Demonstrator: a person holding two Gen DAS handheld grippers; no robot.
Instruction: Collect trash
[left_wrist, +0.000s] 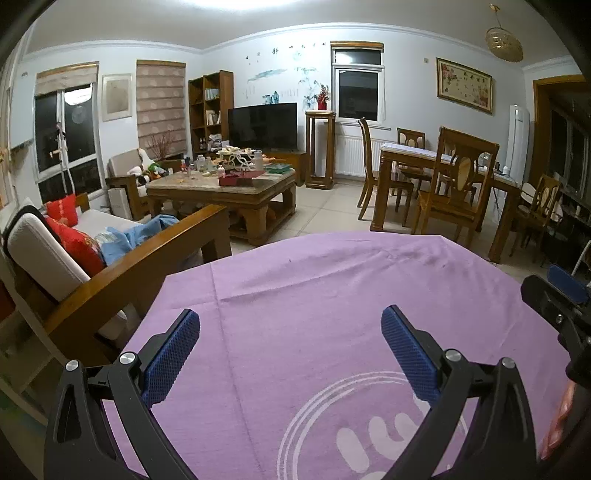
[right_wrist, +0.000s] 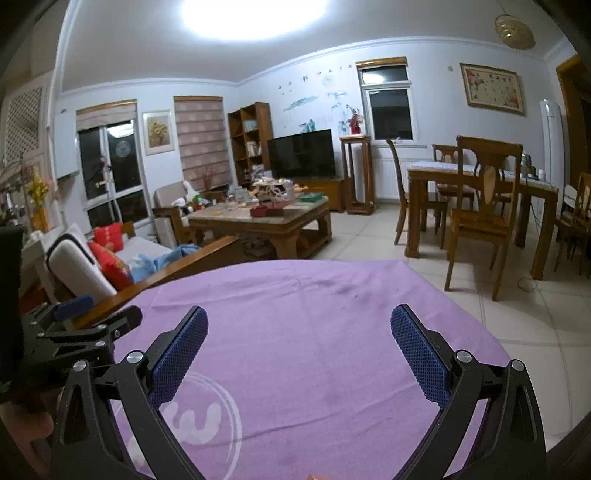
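My left gripper (left_wrist: 290, 319) is open and empty, held above a purple cloth (left_wrist: 332, 288) with a white round logo (left_wrist: 369, 424). My right gripper (right_wrist: 299, 317) is open and empty above the same purple cloth (right_wrist: 303, 314). The right gripper shows at the right edge of the left wrist view (left_wrist: 565, 299). The left gripper shows at the left edge of the right wrist view (right_wrist: 74, 321). No trash shows on the cloth. A cluttered wooden coffee table (left_wrist: 229, 184) stands far ahead, also in the right wrist view (right_wrist: 266, 218).
A wooden sofa (left_wrist: 122, 258) with red cushions and blue cloth stands to the left. A dining table with chairs (left_wrist: 443, 177) stands to the right. A TV (left_wrist: 262, 125) and bookshelf (left_wrist: 210, 110) line the back wall. Tiled floor (right_wrist: 517, 314) lies right of the cloth.
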